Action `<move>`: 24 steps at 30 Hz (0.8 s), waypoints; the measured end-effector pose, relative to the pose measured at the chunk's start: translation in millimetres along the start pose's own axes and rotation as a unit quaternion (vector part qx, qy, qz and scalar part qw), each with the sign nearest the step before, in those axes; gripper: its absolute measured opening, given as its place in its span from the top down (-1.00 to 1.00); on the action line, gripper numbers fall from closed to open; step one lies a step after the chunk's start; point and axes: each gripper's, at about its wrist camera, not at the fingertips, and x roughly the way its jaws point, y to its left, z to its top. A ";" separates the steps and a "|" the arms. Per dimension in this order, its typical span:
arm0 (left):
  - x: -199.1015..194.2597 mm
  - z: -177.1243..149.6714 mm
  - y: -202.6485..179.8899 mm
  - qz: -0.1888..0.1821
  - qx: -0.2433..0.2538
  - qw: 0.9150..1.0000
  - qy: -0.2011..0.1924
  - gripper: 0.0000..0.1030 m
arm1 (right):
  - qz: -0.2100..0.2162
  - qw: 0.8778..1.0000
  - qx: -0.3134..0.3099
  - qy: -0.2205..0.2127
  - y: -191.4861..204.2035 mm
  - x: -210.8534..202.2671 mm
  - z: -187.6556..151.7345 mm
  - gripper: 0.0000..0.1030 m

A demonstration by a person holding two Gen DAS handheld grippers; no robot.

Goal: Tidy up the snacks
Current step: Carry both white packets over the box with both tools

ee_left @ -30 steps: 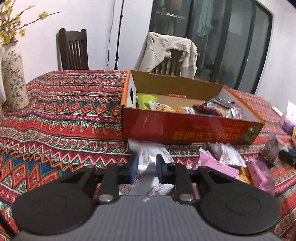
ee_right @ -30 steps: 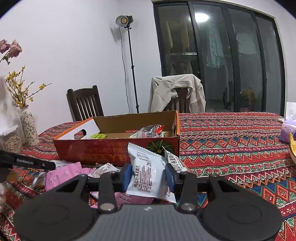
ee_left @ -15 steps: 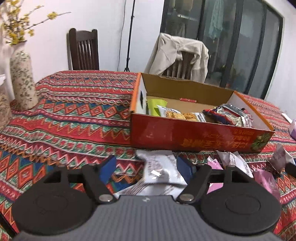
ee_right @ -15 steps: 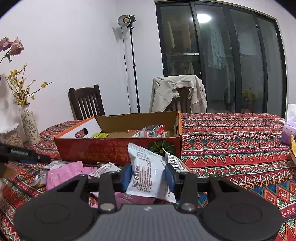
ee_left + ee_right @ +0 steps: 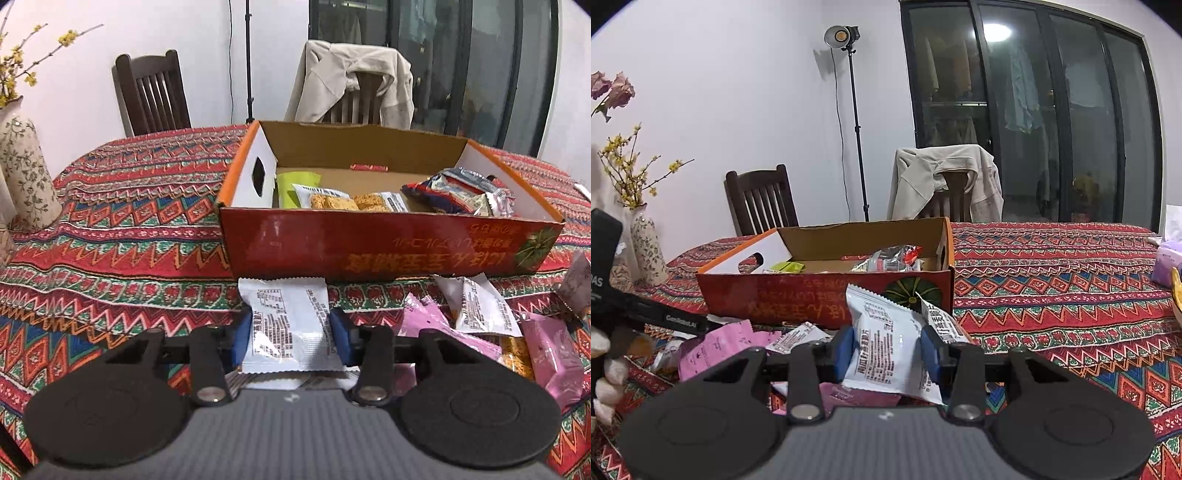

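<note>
Perhaps "GenRobot.AI" on left gripper (image 5: 679, 320)

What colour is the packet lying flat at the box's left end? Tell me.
Lime green packet, plain, inside the cardboard box; clearest in the left wrist view.

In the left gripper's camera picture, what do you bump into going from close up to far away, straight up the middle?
left gripper → white snack packet between its pads → red cardboard box → snacks inside the box → beige jacket on a chair.

Worktop (image 5: 110, 236) draped in zigzag-patterned cloth; carried open snack box (image 5: 369, 251), loose packets (image 5: 476, 306) before it, floral vase (image 5: 26, 177) at left edge.
</note>
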 end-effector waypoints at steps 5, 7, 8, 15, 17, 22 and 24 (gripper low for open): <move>-27.7 -2.8 6.4 -0.016 -0.006 0.999 -0.029 0.12 | 0.003 1.000 -0.001 -0.009 1.7 -6.2 5.1 0.24; -40.8 -1.7 7.4 -0.024 -0.005 0.999 -0.046 0.12 | 0.002 1.000 -0.005 -0.012 3.1 -9.0 8.7 0.24; -46.0 1.1 6.7 -0.028 -0.005 0.998 -0.054 0.12 | 0.002 1.000 -0.007 -0.015 3.9 -10.4 10.8 0.24; -70.9 28.7 -3.7 -0.052 0.005 0.993 -0.103 0.12 | -0.005 0.999 -0.019 -0.026 9.9 -9.6 34.8 0.24; -70.2 38.0 -8.9 -0.053 0.009 0.993 -0.106 0.11 | -0.005 0.999 -0.020 -0.030 11.0 -7.3 44.3 0.24; -57.7 60.6 -16.7 -0.057 0.006 0.993 -0.104 0.11 | -0.005 0.999 -0.026 -0.036 15.9 4.1 71.2 0.24; -50.2 69.2 -18.0 -0.060 -0.004 0.993 -0.100 0.11 | -0.008 0.999 -0.032 -0.041 18.7 10.7 81.4 0.24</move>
